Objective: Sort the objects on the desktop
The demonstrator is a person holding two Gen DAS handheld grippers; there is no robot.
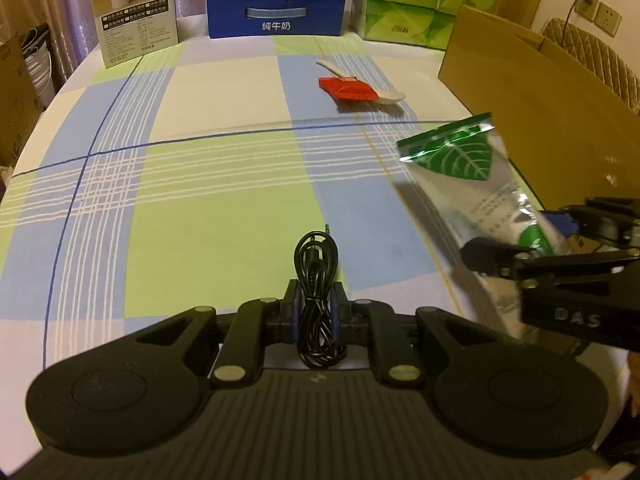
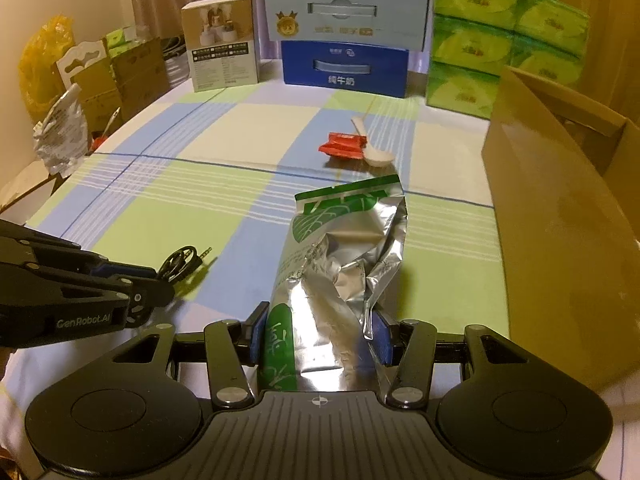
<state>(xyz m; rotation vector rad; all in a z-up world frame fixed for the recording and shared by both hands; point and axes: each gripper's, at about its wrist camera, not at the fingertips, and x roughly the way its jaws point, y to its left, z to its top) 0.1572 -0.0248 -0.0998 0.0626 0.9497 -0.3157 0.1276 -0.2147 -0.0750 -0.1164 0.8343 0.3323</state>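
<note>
My left gripper [image 1: 316,312] has its jaws drawn close together on a coiled black cable [image 1: 318,300]. The bundle stands upright between the blue pads, its loops rising above them and its small plug tip pointing away from me. In the right wrist view the same cable [image 2: 180,262] shows as a dark coil at the end of the left gripper [image 2: 160,280], held just over the checked tablecloth [image 1: 200,200].

My right gripper [image 2: 318,336] is closed partway on a crumpled silver and green foil bag [image 2: 340,256]. The pads press into the bag's lower end from both sides, and the rest of it leans forward and up, with the green leaf print near the sealed top edge. From the left wrist view the bag [image 1: 468,184] hangs tilted above the cloth, and the right gripper [image 1: 520,264] comes in from the right edge.

Further out on the cloth lie a red wrapper [image 2: 344,146] and a pale spoon [image 2: 372,148]. They touch, and the spoon's handle seems to run across the wrapper, though I cannot say for sure which lies on top.

A brown cardboard box [image 2: 560,200] stands to my right, its top flaps open. At the far edge of the table sit a blue milk carton box [image 2: 344,68], a stack of green tissue packs [image 2: 480,52] and a small printed box [image 2: 222,48].
</note>
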